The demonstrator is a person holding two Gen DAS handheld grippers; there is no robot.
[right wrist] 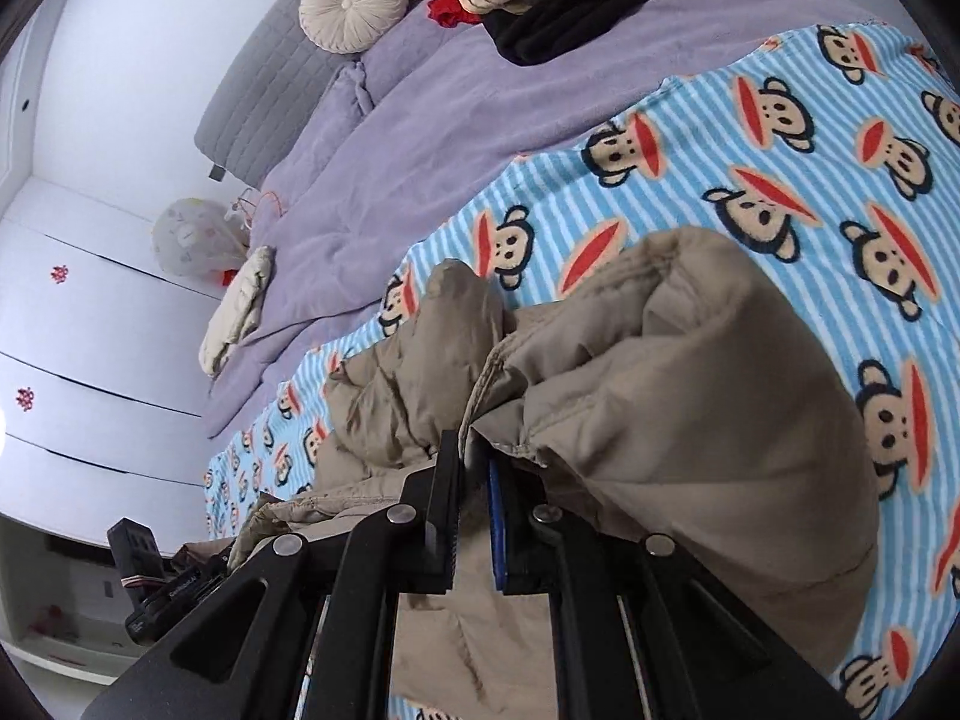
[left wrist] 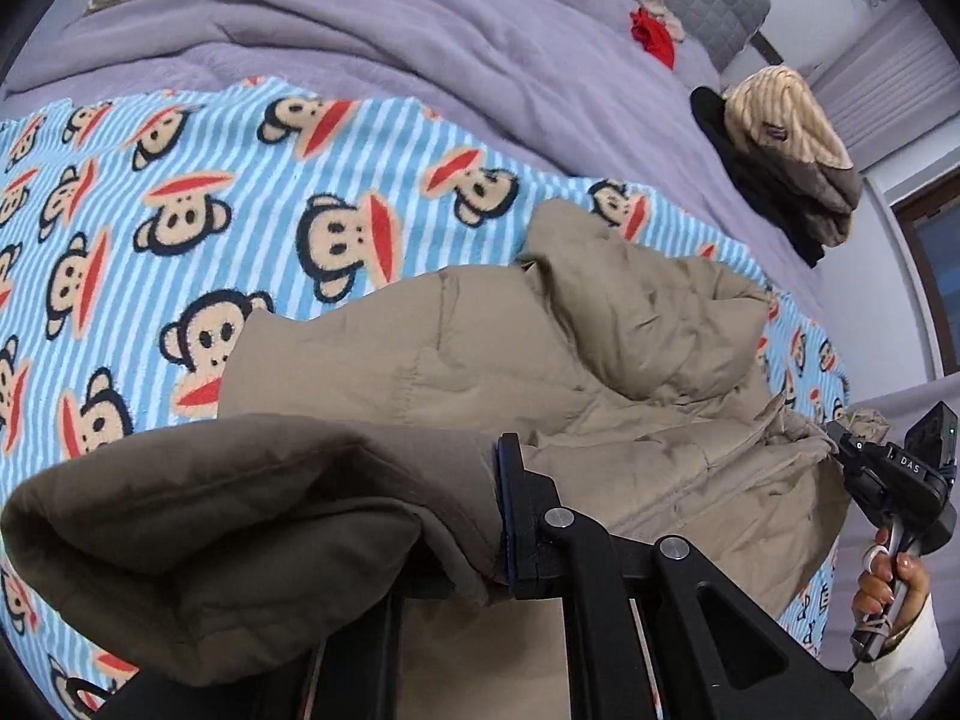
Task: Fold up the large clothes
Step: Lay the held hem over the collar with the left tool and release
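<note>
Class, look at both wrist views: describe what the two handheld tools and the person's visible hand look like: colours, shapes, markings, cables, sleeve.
Both tools are black, with angular linkage bars, silver pivot bolts and blue-edged finger pads. The right tool bears white "DAS" lettering and has a silvery handle. The right hand shows pale nails, a white sleeve and a thin cable.

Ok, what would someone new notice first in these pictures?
The blue-striped blanket printed with red-mouthed monkey faces covers the near part of the bed. On it lies a puffy tan quilted jacket, pinched by the left gripper and the right gripper. Beyond lies a lilac duvet.
</note>
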